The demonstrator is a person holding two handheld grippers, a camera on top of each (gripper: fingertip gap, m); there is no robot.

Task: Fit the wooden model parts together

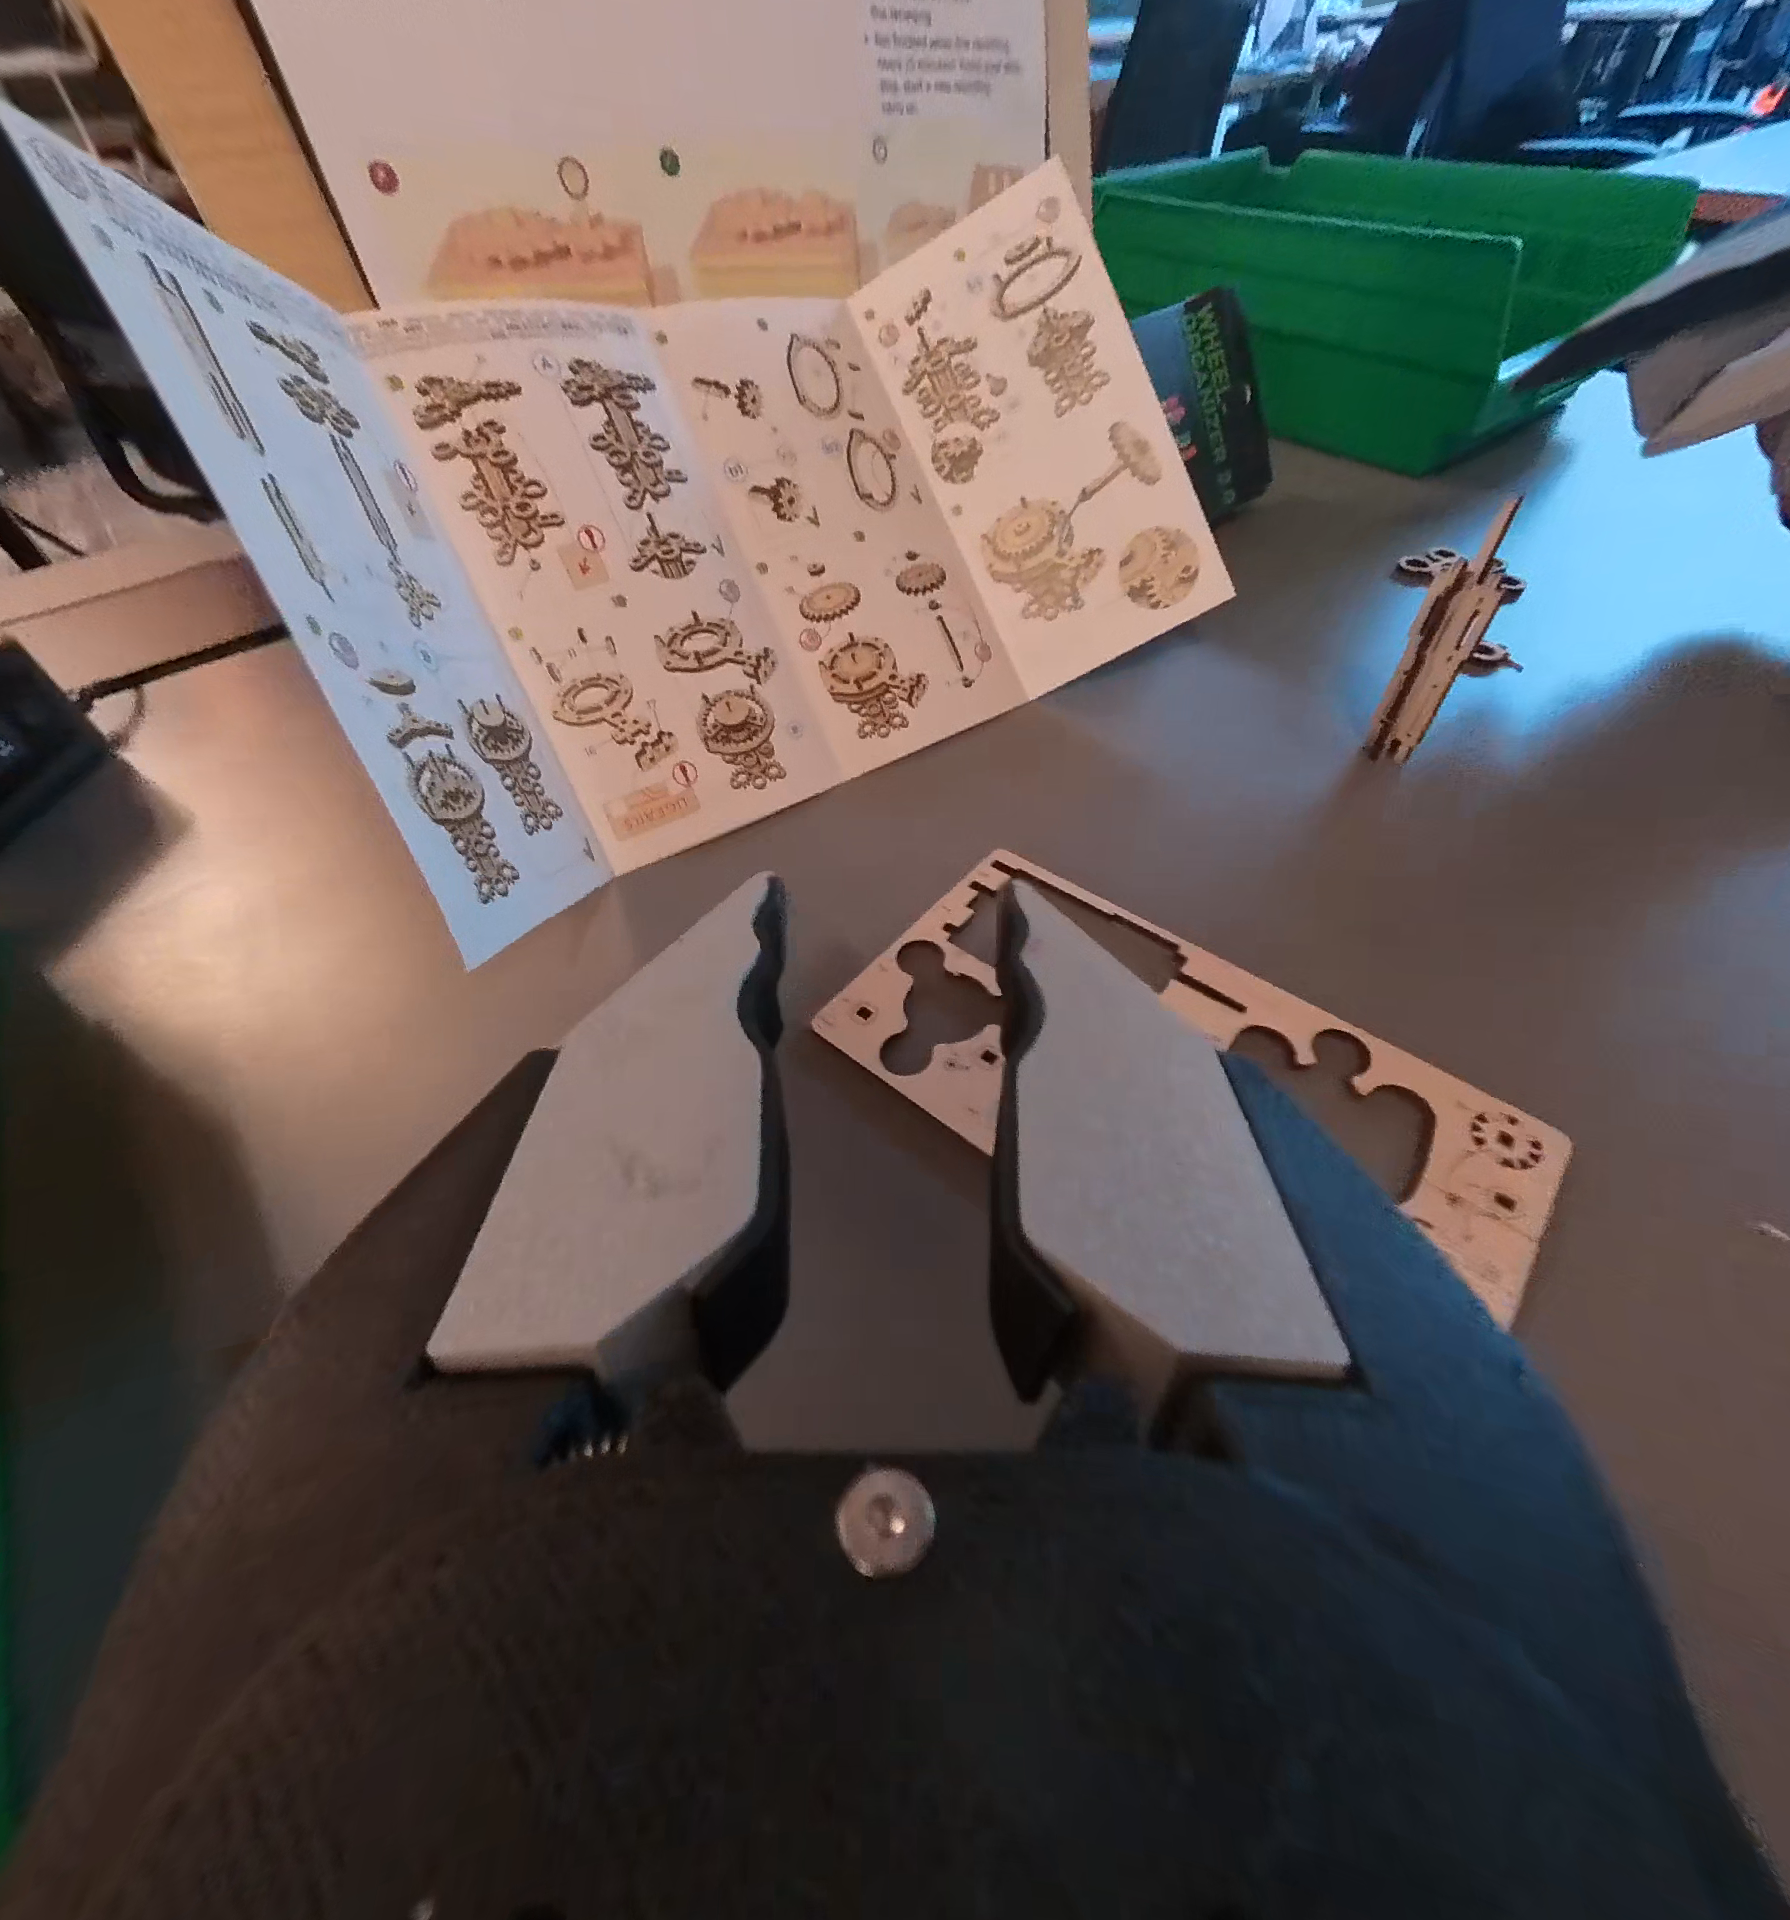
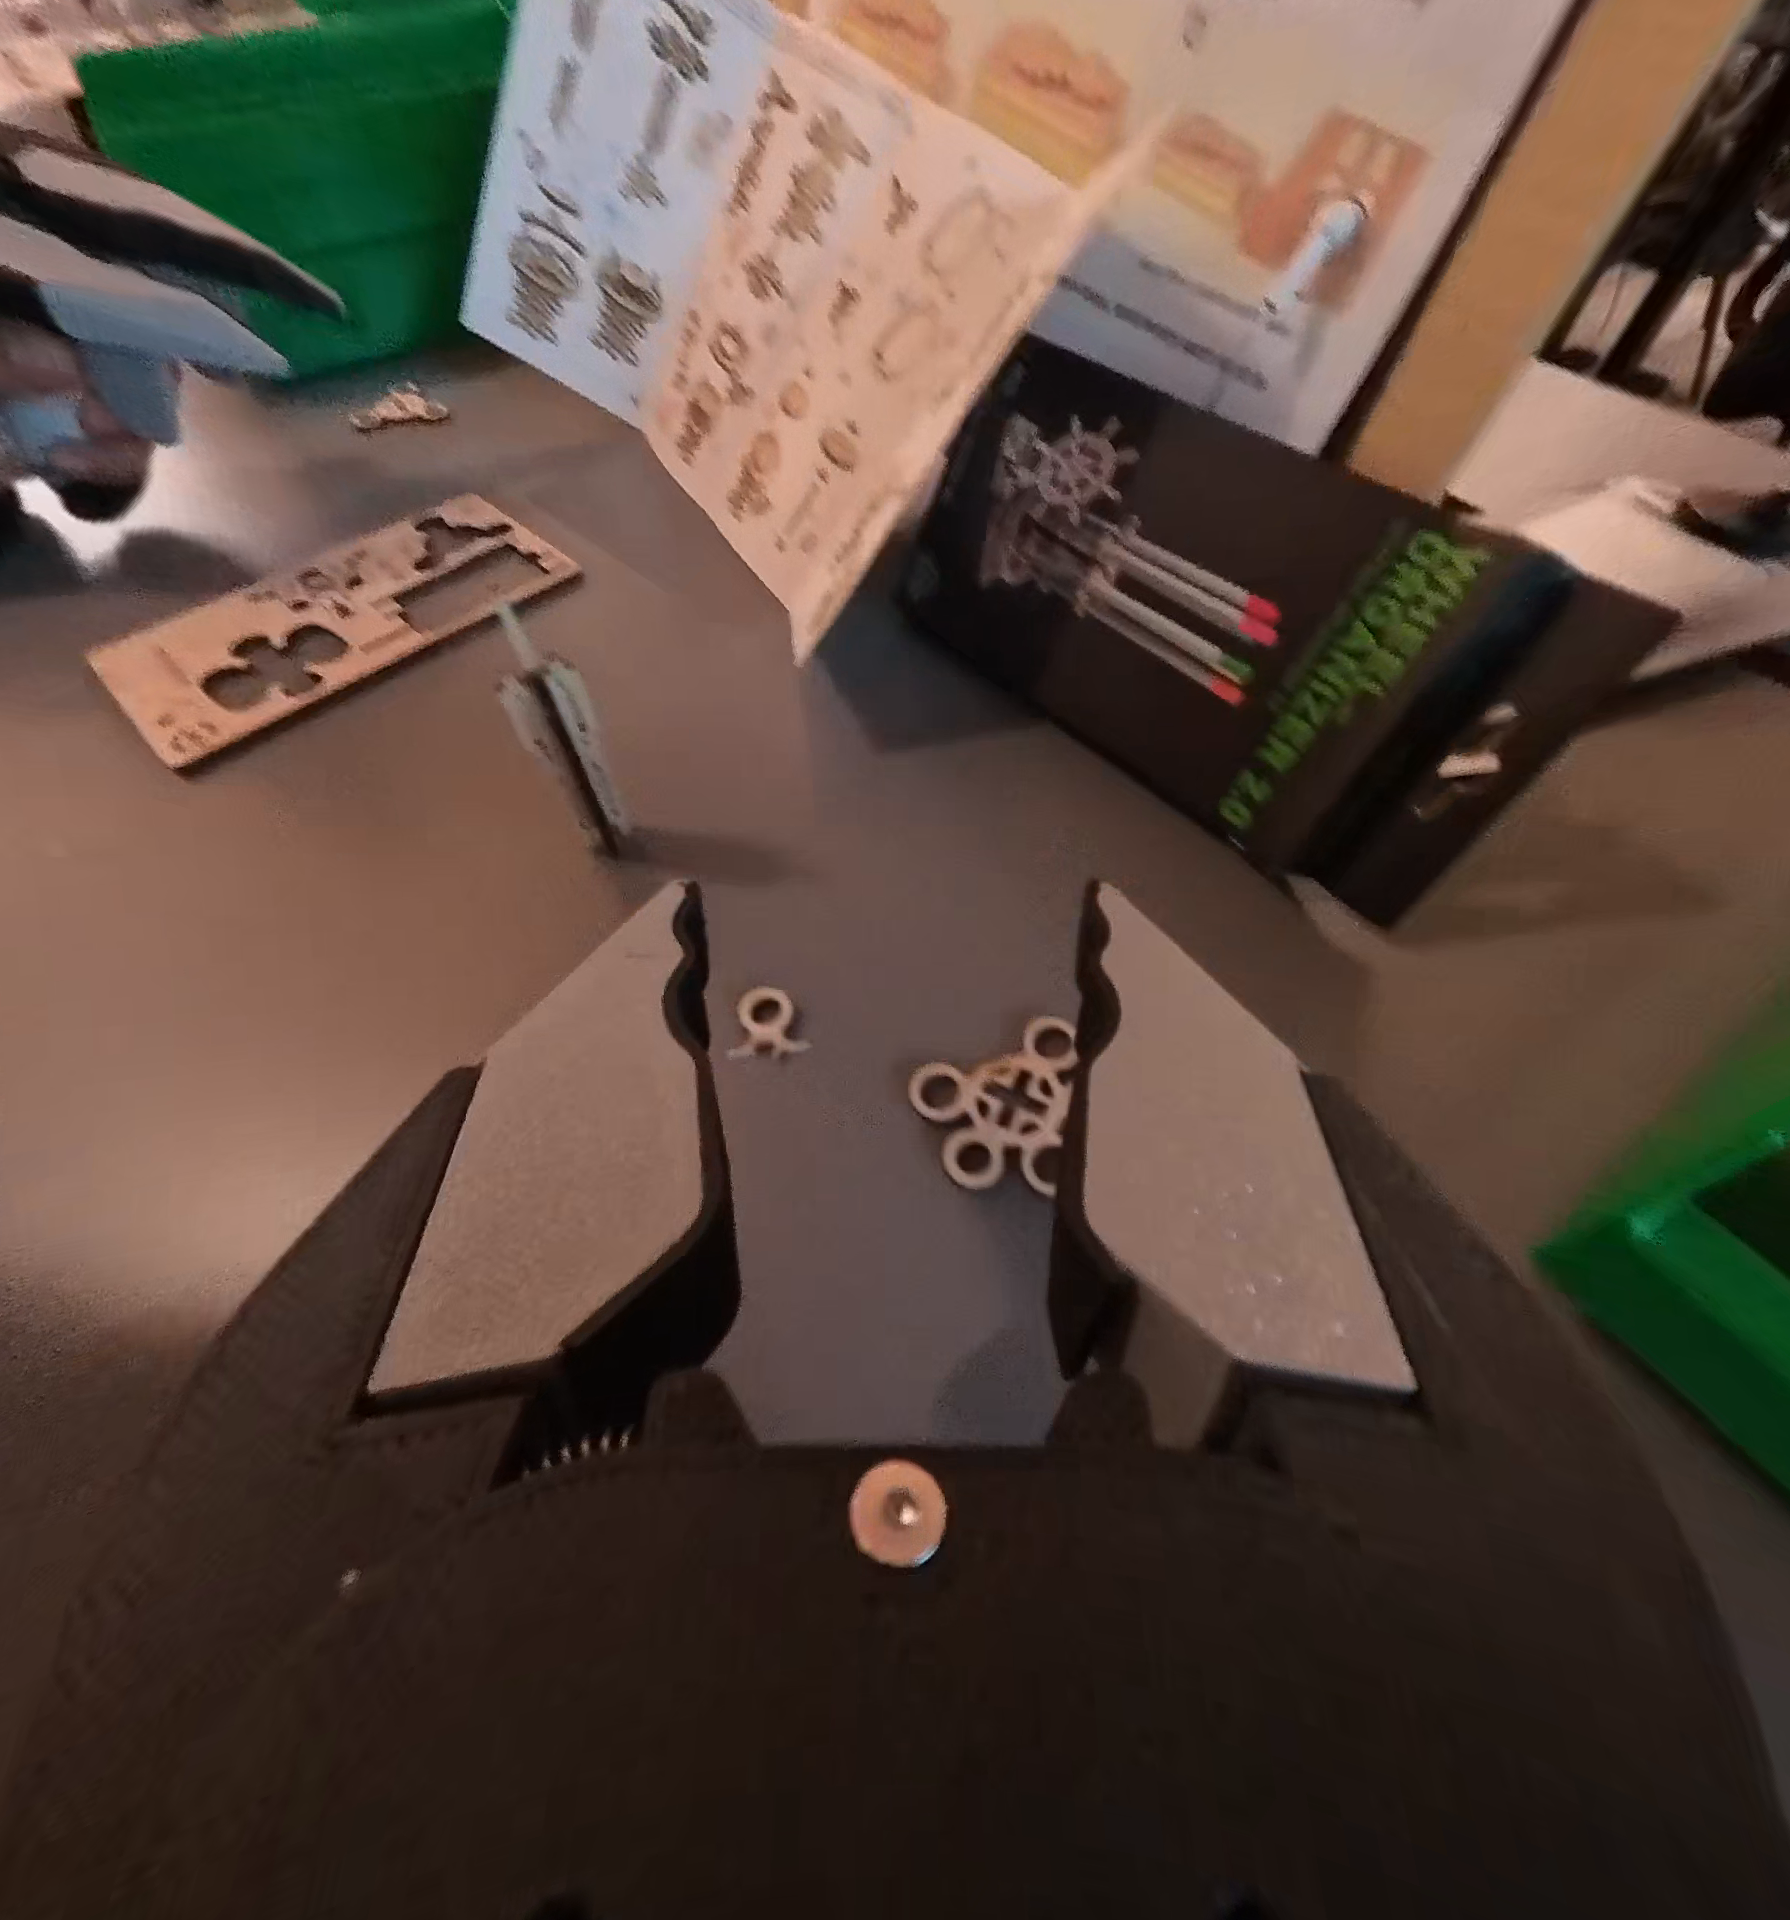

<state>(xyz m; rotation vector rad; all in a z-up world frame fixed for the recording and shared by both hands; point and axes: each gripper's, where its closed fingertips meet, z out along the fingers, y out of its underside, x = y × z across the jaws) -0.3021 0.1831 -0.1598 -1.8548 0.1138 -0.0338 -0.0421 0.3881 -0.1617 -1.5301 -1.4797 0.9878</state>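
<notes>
— Plywood bits lie between our right gripper [image 2: 891, 966]'s parted fingers: a small ring piece [image 2: 766, 1023] and a ringed cross piece [image 2: 995, 1112], lower centre; nothing grasped.

— We'd close squarely on the cross piece's flat edges, then carry it to the upright spine [image 2: 564, 727], centre left.

— Our left gripper [image 1: 896, 935] is released too, over the emptied sheet [image 1: 1286, 1049].

— Smooth grey table [image 2: 247, 987] — parts may skid. Leaflet [image 1: 662, 540], green bin [image 1: 1390, 301] behind.
</notes>
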